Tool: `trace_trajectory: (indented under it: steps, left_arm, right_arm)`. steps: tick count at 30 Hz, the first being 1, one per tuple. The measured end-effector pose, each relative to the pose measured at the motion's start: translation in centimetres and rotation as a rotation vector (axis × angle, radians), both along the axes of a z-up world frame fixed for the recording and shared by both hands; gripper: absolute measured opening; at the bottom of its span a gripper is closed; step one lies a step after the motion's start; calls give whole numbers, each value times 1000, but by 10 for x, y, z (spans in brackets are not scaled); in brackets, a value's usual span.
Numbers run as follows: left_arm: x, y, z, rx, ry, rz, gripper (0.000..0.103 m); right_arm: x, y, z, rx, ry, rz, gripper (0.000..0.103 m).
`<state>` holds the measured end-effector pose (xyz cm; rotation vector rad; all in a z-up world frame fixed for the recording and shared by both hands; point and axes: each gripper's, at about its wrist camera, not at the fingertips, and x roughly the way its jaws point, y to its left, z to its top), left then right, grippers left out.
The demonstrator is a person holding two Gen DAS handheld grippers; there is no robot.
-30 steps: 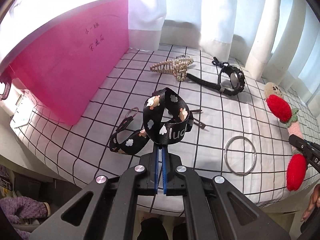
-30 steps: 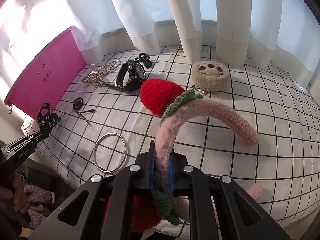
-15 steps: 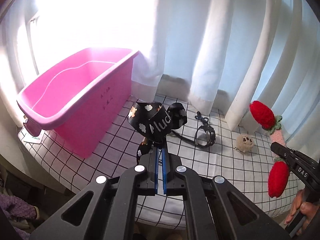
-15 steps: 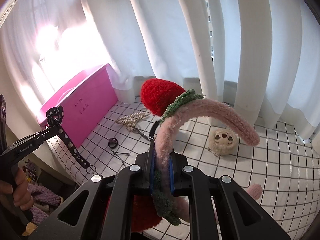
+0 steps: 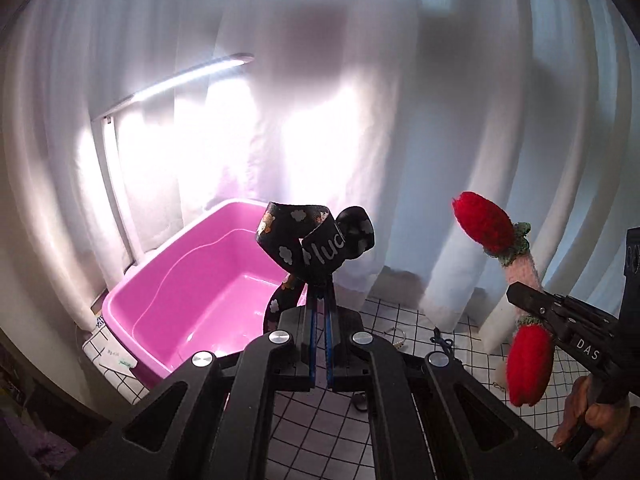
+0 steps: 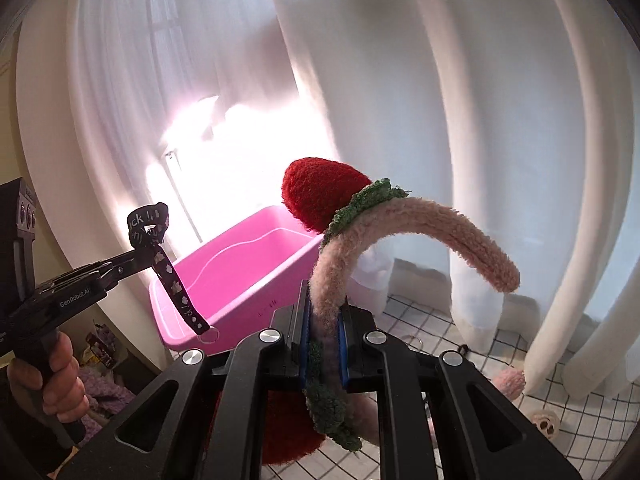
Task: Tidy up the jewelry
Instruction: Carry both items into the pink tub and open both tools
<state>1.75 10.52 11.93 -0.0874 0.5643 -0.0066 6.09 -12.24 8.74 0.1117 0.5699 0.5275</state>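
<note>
My left gripper [image 5: 319,294] is shut on a black printed lanyard strap [image 5: 316,240], which loops above the fingers in front of the pink plastic bin [image 5: 192,300]. From the right wrist view the strap [image 6: 168,268] dangles from that gripper [image 6: 150,246], its metal ring hanging near the bin's rim [image 6: 224,248]. My right gripper [image 6: 323,322] is shut on a fuzzy pink headband [image 6: 432,228] with red strawberry pompoms [image 6: 320,196]. In the left wrist view the headband [image 5: 516,276] is held up at the right by that gripper [image 5: 516,296].
White curtains [image 6: 480,120] hang behind everything. The checked tablecloth [image 5: 404,320] still carries small items: a beige plush clip [image 6: 546,426] and dark pieces near the curtain. A lit lamp bar [image 5: 188,80] stands behind the bin. A hand [image 6: 56,380] grips the left tool.
Both grippers rose well above the table with the strap and the headband still clamped. The views tilted up, so the bin's open inside and the curtains now fill them.
</note>
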Motion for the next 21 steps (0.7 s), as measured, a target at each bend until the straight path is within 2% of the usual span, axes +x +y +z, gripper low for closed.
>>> trace_trajectory:
  steps: [4,8,14,21]
  left_arm:
    - [27,43,10,14,-16,26,3]
    - [53,83,5,7,12,54,3]
    - [88,126,-35,-27,124,74,3]
    - [111,146,-87,-62,280,94,3]
  right_arm:
    - [33,57,16,3,-29,61,11]
    - [69,110,20,8,-13,124,11]
    - [119,181,1,-26,64,201,11]
    - [169,235,-38,-123,189,250,11]
